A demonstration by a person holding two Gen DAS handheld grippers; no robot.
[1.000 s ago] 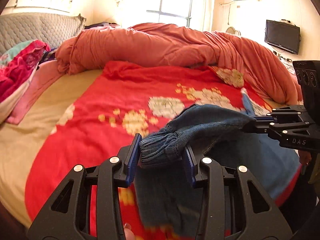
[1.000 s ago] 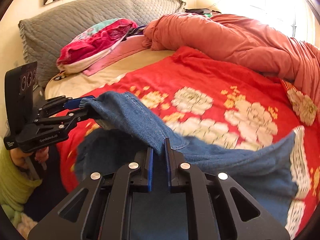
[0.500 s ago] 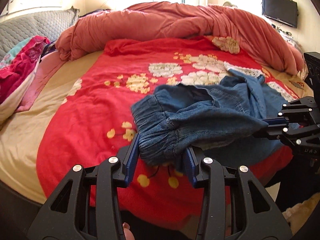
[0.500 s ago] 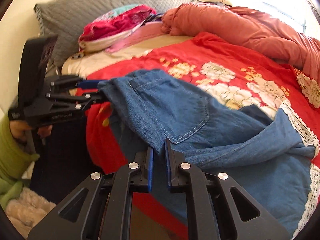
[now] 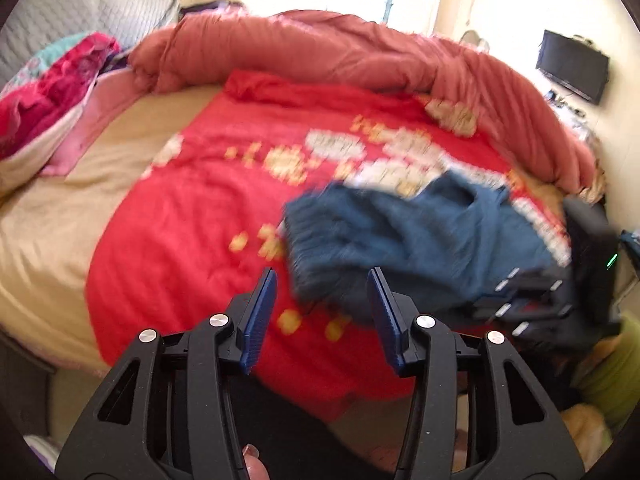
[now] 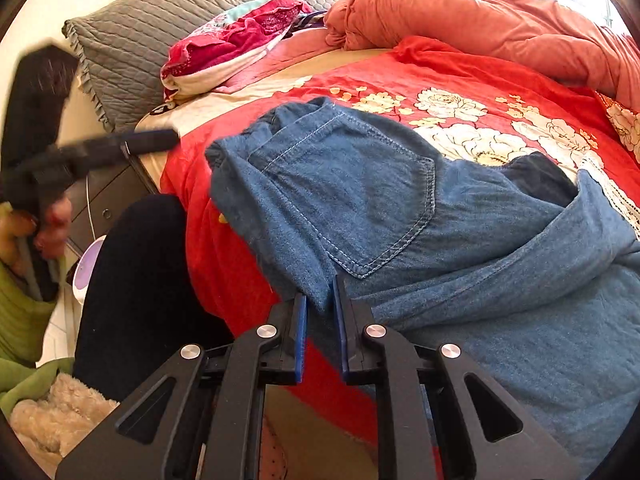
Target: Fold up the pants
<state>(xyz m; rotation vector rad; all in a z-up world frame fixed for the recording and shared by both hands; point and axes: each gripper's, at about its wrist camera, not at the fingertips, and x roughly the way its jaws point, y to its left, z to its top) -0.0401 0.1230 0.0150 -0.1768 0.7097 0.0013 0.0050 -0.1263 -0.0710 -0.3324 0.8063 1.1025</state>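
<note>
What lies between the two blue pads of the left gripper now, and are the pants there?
In the left wrist view, the left gripper is opening; between its pads shows only the red blanket. The pants lie just beyond, released.

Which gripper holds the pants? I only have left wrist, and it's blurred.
Observer: The right gripper. Its fingers pinch a denim fold of the pants just below the back pocket.
Operator: Left fingers clear of the cloth?
Observer: Yes. From right wrist, the left gripper sits beside the waistband, touching no denim, its fingers opening.
Operator: Which side is up?
Observer: Pocket side up, on the red floral blanket.
</note>
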